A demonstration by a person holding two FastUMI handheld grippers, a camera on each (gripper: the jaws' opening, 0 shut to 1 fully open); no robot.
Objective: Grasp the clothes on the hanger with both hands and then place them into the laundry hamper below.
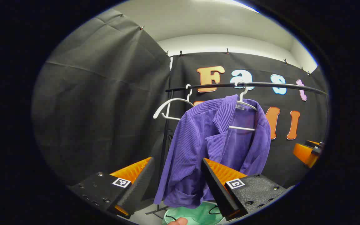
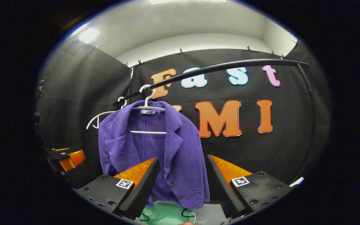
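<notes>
Hanging on a white hanger [image 2: 147, 107] from a black rail [image 2: 217, 67], a purple jacket [image 2: 155, 150] faces both grippers.

Black cloth walls meet a pale ceiling. A mint-green hamper [image 2: 164, 215] sits on the floor below the jacket. The left gripper [image 1: 177, 184] and right gripper [image 2: 183, 184] are spread wide, holding nothing, short of the jacket. A second, bare hanger [image 1: 170, 107] hangs beside it.

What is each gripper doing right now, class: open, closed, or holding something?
Left gripper: open, holding nothing, short of the purple jacket.
Right gripper: open, holding nothing.
</notes>
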